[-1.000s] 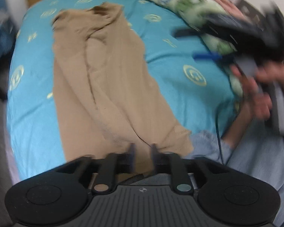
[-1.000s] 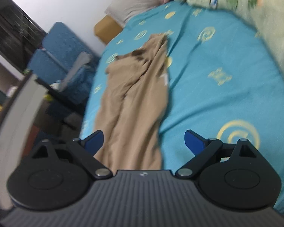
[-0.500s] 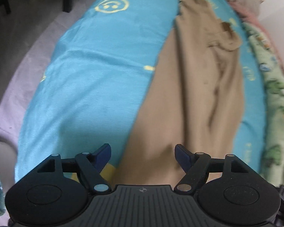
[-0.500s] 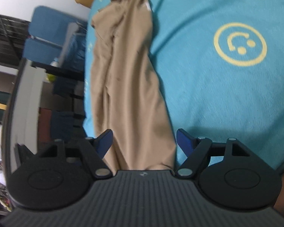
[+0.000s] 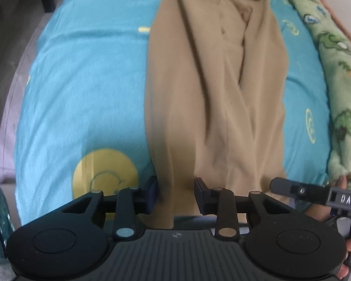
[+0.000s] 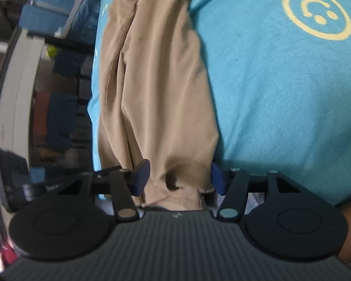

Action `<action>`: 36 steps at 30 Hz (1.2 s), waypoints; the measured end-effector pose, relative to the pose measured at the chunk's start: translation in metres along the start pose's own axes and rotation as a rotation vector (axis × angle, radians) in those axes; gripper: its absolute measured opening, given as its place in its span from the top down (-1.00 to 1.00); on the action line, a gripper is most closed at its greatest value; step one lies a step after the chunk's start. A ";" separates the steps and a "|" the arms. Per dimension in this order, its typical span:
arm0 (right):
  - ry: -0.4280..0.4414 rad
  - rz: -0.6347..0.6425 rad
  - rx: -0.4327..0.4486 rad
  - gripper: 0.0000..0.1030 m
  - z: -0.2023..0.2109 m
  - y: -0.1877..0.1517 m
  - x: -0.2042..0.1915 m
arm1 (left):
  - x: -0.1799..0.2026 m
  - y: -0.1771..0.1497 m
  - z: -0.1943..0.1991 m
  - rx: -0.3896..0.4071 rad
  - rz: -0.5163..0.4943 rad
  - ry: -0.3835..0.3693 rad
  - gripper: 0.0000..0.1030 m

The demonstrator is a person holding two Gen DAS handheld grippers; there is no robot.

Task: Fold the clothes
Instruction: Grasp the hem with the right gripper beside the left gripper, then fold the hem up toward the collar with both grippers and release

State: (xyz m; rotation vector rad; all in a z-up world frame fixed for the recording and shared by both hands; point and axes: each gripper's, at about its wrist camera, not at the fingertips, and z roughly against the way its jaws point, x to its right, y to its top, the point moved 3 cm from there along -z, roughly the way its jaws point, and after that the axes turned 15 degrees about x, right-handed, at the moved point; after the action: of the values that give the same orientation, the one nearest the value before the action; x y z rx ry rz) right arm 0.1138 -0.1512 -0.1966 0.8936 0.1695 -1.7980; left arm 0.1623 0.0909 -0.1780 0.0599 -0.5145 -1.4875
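Tan trousers lie stretched lengthwise on a turquoise bedsheet with yellow smiley prints. My left gripper is open, its jaws straddling the left leg hem at the near end. My right gripper is open too, its blue pads either side of the other hem of the trousers. The right gripper's finger shows at the lower right of the left wrist view. The waistband lies at the far end.
A green patterned blanket runs along the right side of the bed. Blue chairs and dark furniture stand beyond the bed's left edge. The floor lies left of the bed.
Both grippers have come down and forward to the trouser hems. The left gripper, shut a second ago, has opened. The right jaws have narrowed around the hem.
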 end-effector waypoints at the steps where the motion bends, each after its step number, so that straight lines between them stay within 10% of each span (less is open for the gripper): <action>1: -0.012 0.025 0.002 -0.12 -0.001 -0.003 -0.003 | 0.001 -0.001 0.000 -0.008 0.000 0.004 0.30; 4: -0.024 0.079 -0.006 -0.12 -0.002 -0.013 -0.013 | 0.008 -0.002 0.004 0.000 -0.019 0.005 0.37; 5: -0.022 0.088 -0.010 -0.12 -0.002 -0.017 -0.015 | 0.011 -0.002 0.007 0.023 -0.017 -0.001 0.78; 8: 0.000 0.072 -0.008 0.76 0.002 -0.024 -0.016 | 0.017 -0.002 0.020 0.104 -0.003 -0.035 0.91; 19: 0.077 0.090 0.335 0.86 0.123 0.012 -0.038 | -0.005 -0.002 0.152 0.477 0.323 -0.380 0.92; 36: 0.204 0.079 0.489 0.92 0.245 -0.032 -0.011 | -0.018 -0.130 0.213 0.553 0.464 -0.519 0.93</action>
State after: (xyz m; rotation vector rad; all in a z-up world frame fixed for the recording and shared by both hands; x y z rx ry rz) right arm -0.0318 -0.2538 -0.0256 1.4097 -0.1843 -1.6991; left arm -0.0364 0.1523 -0.0391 -0.0155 -1.2618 -0.8626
